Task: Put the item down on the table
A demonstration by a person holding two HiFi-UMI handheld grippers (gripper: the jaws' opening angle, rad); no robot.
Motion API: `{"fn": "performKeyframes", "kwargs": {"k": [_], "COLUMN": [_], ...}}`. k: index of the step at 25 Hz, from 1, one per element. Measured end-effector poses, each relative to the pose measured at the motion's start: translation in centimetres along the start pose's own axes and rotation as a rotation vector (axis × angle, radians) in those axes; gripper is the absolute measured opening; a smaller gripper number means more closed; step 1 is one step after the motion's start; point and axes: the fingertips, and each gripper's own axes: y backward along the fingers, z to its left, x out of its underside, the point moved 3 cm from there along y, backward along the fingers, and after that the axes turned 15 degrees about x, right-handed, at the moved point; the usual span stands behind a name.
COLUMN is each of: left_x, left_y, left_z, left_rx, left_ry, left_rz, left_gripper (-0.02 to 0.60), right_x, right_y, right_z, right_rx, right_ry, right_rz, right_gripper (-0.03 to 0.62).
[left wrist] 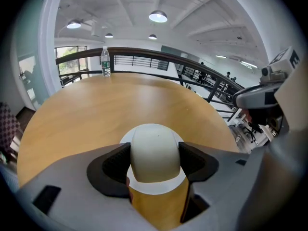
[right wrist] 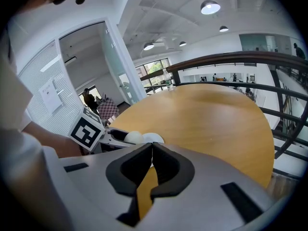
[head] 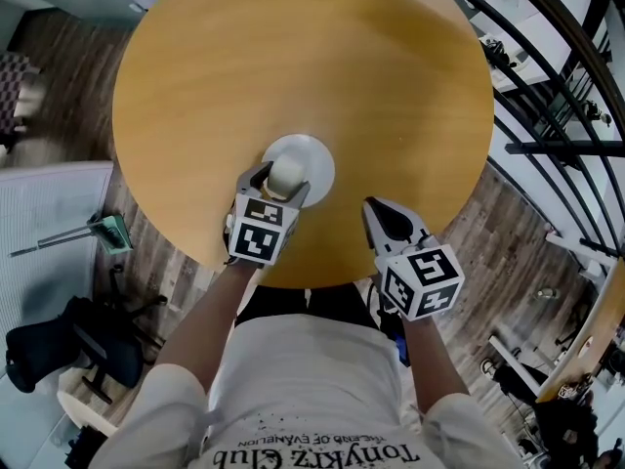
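Item [left wrist: 155,148]: cream, smooth, dome-topped piece, clamped by its two flanks between the jaws of the left gripper [left wrist: 155,161]. It sits just above a white disc [left wrist: 154,187] lying under the jaws on the table [left wrist: 96,109]; contact with the disc cannot be told. Handling, as judged: probably light, rigid and glossy, so slippery and perhaps breakable. Best held across the widest part, as now, with release low and gentle. Right gripper [right wrist: 152,148]: jaws closed together on nothing, beside the left gripper at the near table edge.

Wood-plank floor [head: 508,223], dark railing [left wrist: 144,52], ceiling lamps [left wrist: 158,16].
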Motion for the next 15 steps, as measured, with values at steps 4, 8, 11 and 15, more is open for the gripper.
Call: {"fn": "performKeyframes", "kwargs": {"k": [4, 8, 11, 15], "left_x": [0.1, 0.2, 0.4, 0.6], "left_y": [-1.2, -2.3, -2.8, -3.4], "left_z": [0.5, 1.0, 1.2, 1.2], "left_rx": [-0.003, -0.003, -0.005, -0.003], "left_ry": [-0.014, -0.005, -0.003, 0.0], "left_rz": [0.026, 0.044, 0.057, 0.065], "left_gripper": [0.325, 0.325, 0.325, 0.325], "right_x": [0.5, 0.5, 0.6, 0.7], "right_y": [0.1, 0.0, 0.0, 0.0], "right_z": [-0.1, -0.4, -0.6, -0.9], "right_rx": [0.002, 0.003, 0.006, 0.009], "right_ry": [-0.004, -0.01, -0.016, -0.021], "right_rz": [0.009, 0.016, 0.016, 0.018], "right_gripper": [0.026, 0.026, 0.026, 0.026]}}
